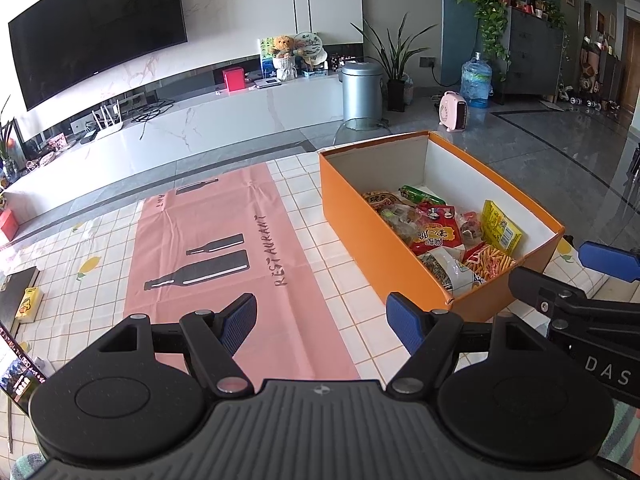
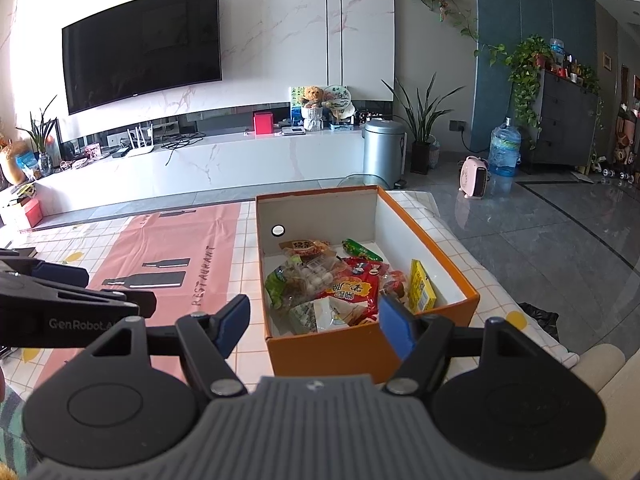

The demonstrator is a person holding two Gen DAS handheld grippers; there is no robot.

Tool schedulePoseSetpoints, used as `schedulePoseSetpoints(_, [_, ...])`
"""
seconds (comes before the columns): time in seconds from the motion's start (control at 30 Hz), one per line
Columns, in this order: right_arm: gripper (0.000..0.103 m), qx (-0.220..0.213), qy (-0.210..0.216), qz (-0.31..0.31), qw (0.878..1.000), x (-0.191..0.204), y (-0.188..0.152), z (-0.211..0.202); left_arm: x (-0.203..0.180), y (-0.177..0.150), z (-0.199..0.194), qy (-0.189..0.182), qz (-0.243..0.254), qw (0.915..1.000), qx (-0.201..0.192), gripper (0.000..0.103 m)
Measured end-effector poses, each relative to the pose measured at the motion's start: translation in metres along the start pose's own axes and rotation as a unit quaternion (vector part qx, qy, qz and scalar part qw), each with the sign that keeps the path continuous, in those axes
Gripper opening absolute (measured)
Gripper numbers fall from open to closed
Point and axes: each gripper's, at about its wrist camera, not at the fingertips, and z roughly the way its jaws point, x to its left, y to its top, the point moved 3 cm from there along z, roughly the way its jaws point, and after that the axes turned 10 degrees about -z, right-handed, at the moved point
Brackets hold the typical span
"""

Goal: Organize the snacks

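Snack packets (image 2: 340,280) all inside open orange cardboard box (image 2: 332,350) at tablecloth's right edge: keep left gripper (image 1: 322,320) and right gripper (image 2: 314,322) wide, empty, withdraw gently without nudging.

Pink runner (image 1: 224,240) on tiled tablecloth (image 1: 304,208): bare, open passage; orange box (image 1: 384,248) to its right, open-topped, floor packed with snack packets (image 1: 440,236), walls blocking sideways entry.
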Motion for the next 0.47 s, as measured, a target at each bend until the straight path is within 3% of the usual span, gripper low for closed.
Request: schedulePoseSetpoints(0.47, [0.073, 0.005, 0.005, 0.006, 1.000, -0.0011, -0.0012, -0.0009, -0.0006, -0.0004, -0.0034, 0.000, -0.001, 1.0000, -0.006, 0.086])
